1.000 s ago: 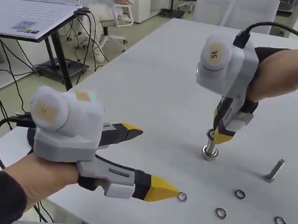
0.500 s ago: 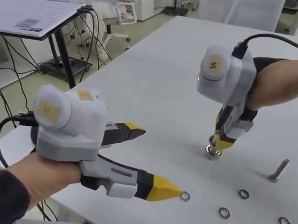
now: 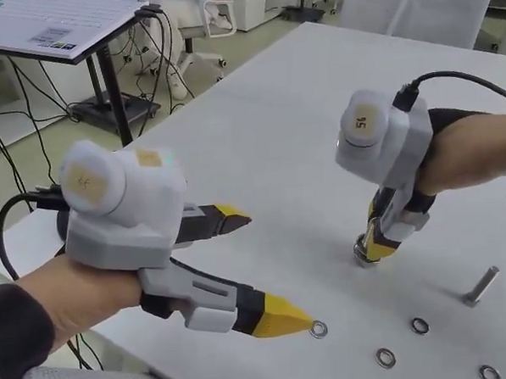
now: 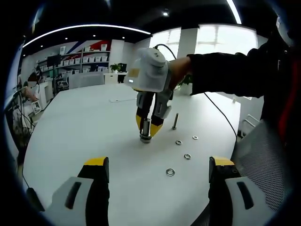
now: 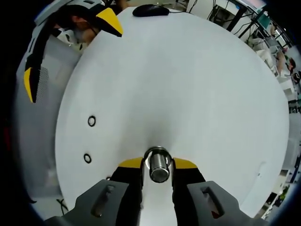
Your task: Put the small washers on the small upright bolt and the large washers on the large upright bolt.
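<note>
The table (image 3: 259,138) top is white, smooth and matt. The left gripper (image 3: 270,269) and right gripper (image 3: 371,249) have housings of light grey matt plastic, black plastic mid-sections, and jaw tips of smooth yellow plastic with a slight sheen. The large bolt (image 5: 159,167) is bright, glossy metal; its end face reflects light. The small bolt (image 3: 480,285) is grey metal with a duller finish. The washers (image 3: 318,329) are thin rings of bright metal. The cable (image 3: 459,77) has a smooth black sheath. The sleeve (image 3: 15,338) is dark matt cloth.
</note>
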The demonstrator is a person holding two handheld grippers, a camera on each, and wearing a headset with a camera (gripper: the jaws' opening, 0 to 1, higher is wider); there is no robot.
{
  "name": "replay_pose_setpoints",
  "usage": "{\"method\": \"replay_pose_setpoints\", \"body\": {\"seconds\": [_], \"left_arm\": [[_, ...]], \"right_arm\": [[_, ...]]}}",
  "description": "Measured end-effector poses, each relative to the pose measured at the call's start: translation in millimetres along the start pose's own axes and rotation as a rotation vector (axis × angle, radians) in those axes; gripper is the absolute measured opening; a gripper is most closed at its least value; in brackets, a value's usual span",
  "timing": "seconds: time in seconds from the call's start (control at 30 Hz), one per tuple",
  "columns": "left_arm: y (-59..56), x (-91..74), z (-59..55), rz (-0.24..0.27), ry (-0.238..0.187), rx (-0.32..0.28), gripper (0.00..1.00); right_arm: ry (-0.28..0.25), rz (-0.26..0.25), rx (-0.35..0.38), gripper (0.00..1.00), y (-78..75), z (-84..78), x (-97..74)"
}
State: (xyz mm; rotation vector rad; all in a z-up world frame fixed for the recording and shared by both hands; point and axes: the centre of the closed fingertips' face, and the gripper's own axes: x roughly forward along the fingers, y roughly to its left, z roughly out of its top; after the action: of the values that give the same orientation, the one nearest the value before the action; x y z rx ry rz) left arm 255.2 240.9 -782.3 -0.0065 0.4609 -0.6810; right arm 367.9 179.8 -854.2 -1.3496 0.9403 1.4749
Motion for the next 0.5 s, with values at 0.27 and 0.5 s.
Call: {"method": "replay_pose_setpoints", "body": {"seconds": [0.27,0.5], "left_arm": [[0.3,-0.3,-0.3,0.002,-0.001,-0.002,0.87],[0.5,-0.3,-1.4,0.001,0.003,-0.003,0.87]], "right_arm": [[0.008,0.002,-0.010,0.24,0.1,1.1,4.2],[0.017,0.002,-0.022,0.24,-1.6,-0.4,3.5]]}}
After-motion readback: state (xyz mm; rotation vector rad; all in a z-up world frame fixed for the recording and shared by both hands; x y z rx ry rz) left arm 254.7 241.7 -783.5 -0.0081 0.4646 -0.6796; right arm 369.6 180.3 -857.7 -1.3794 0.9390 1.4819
